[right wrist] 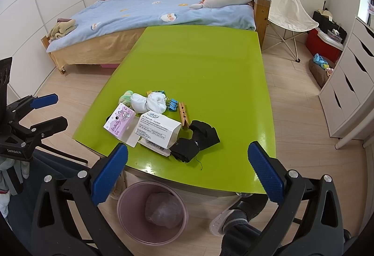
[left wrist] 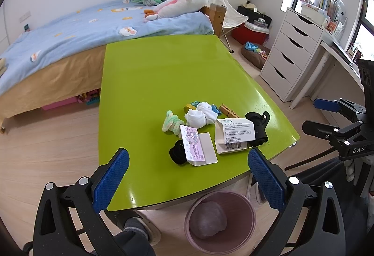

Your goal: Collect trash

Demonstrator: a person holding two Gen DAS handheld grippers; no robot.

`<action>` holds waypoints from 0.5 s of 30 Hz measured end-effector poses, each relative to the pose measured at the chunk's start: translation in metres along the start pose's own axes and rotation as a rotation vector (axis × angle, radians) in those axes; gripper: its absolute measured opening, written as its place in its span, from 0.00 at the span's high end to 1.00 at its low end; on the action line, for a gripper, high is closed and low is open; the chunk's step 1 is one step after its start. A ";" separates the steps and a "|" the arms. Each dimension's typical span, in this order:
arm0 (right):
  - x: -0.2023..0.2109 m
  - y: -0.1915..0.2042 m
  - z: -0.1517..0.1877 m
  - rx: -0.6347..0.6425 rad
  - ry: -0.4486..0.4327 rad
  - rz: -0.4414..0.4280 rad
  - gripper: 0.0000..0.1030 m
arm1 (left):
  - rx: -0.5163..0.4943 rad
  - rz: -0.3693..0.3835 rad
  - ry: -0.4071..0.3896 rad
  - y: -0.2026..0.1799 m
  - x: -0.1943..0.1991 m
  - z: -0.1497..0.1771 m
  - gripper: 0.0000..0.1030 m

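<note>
Currently the left claw (left wrist: 188, 170) hangs empty, fingers wide apart; on the green desk (left wrist: 163, 73) lie the purple card (left wrist: 194, 144), then the white box (left wrist: 235, 135), with the pink bin (left wrist: 219, 221) below. Rightmost, the right claw (right wrist: 187, 162) gapes empty too, and flat paper could slip or snag the socks (right wrist: 148, 102)

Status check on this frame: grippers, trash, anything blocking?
Left gripper and right gripper open, empty. White box and pink packet on green table; bin below. Socks, clips mixed in.
</note>
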State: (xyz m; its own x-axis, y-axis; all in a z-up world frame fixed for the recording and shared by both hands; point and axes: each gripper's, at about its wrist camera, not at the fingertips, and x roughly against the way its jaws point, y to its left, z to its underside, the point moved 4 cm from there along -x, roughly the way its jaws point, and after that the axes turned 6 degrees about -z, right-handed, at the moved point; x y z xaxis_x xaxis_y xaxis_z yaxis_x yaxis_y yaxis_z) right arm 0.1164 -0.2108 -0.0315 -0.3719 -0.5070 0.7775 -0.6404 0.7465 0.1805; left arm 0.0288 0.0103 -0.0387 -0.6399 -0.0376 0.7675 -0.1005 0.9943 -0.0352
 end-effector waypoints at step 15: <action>-0.005 -0.006 -0.003 -0.022 0.020 0.001 0.03 | 0.001 -0.001 0.001 0.001 -0.001 -0.001 0.05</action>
State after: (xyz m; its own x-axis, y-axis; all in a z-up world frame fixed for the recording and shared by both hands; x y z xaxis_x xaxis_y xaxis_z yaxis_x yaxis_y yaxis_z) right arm 0.1240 -0.2109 -0.0346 -0.3593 -0.4978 0.7894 -0.6252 0.7564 0.1923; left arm 0.0301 0.0118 -0.0390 -0.6392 -0.0381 0.7681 -0.1019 0.9942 -0.0354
